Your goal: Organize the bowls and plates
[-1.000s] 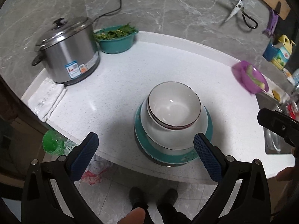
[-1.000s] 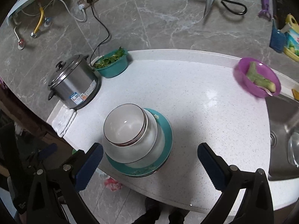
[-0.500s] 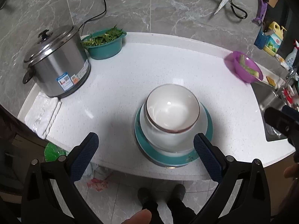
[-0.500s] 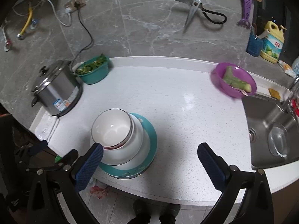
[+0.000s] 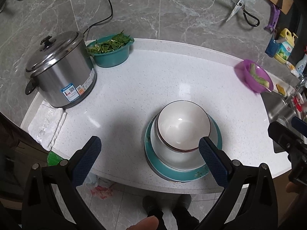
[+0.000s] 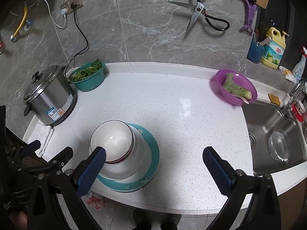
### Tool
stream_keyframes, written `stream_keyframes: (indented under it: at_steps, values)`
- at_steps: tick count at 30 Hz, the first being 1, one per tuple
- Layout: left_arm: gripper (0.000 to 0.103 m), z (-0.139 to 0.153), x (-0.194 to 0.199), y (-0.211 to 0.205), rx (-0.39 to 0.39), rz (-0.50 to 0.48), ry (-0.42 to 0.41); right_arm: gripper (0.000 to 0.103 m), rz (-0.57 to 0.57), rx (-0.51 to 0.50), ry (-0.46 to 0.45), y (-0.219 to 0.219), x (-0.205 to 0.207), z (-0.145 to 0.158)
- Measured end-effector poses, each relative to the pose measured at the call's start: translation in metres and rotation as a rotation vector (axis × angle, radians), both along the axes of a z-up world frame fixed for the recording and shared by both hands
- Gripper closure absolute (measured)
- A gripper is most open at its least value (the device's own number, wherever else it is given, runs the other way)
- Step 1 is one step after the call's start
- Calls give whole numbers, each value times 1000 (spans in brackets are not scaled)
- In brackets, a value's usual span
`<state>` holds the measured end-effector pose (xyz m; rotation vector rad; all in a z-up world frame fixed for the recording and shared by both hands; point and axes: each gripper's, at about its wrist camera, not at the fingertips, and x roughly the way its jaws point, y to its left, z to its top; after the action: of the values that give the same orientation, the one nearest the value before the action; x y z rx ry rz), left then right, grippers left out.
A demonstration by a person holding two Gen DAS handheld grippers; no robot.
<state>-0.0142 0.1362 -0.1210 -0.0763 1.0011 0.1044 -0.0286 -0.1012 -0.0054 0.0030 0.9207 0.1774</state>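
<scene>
White bowls (image 5: 183,125) (image 6: 112,140) with dark rims sit nested in a stack on a teal plate (image 5: 216,134) (image 6: 151,149), near the front edge of the white counter (image 5: 145,80) (image 6: 172,103). My left gripper (image 5: 149,160) hangs open above that front edge, left of the stack, its right finger overlapping the stack's right side. My right gripper (image 6: 153,169) is open too, above the counter's front and right of the stack, with its left finger over the bowls' near rim. Neither holds anything.
A steel rice cooker (image 5: 57,71) (image 6: 48,95) and a teal basin of greens (image 5: 111,50) (image 6: 88,77) stand at back left, on a folded white cloth (image 5: 46,126). A purple bowl (image 5: 253,76) (image 6: 234,87) of vegetables sits beside the sink (image 6: 272,134). Scissors (image 6: 201,13) hang on the wall.
Both grippers have pulled back and risen from the counter, so the stack looks smaller and more of the wall and sink shows. The stack has not moved.
</scene>
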Motion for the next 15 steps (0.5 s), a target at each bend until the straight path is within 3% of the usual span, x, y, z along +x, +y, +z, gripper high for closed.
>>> stream_keyframes:
  at_steps: [15]
  values:
    - [0, 10, -2, 0, 12, 24, 8, 0, -1, -16, 9, 0, 2, 7]
